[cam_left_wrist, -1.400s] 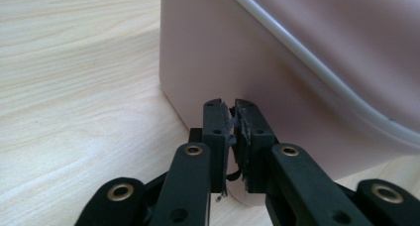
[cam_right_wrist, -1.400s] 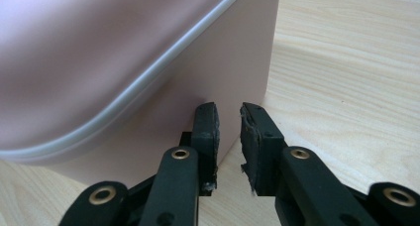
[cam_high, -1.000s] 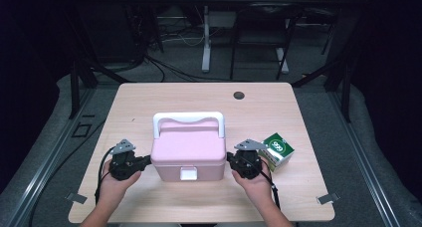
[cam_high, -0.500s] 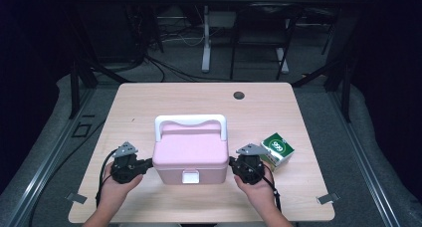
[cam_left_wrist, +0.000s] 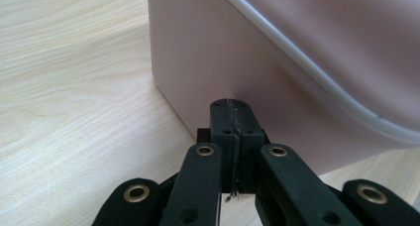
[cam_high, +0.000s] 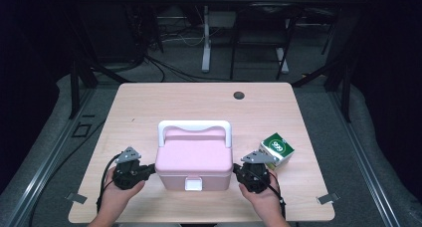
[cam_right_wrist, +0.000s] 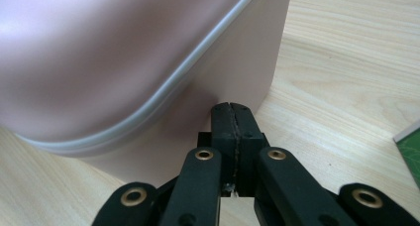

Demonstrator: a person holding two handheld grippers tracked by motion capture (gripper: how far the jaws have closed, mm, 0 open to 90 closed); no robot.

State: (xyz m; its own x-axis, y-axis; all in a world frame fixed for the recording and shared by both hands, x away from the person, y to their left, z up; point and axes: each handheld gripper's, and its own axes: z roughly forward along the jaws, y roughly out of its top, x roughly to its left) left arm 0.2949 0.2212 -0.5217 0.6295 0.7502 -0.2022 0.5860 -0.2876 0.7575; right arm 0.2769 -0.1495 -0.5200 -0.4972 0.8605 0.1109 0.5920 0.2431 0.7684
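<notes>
A pink box [cam_high: 194, 160] of smooth matte plastic sits near the front middle of a pale wood-grain table [cam_high: 209, 102]. It has rounded corners, a domed lid edged by a thin white seam, a white bail handle lying flat toward the back, and a small white latch on its front face.

The left gripper [cam_high: 148, 171], black with brass-coloured rivets, points at the box's left side wall low down. In the left gripper view its jaws are pressed together with nothing between them, their tips at the wall.

The right gripper [cam_high: 238, 175] mirrors it at the right side wall, jaws likewise closed and empty.

Just right of the box lies a small green and white carton [cam_high: 275, 150]; its round white label carries writing too blurred to read. A dark round hole [cam_high: 239, 95] marks the table's far edge.
</notes>
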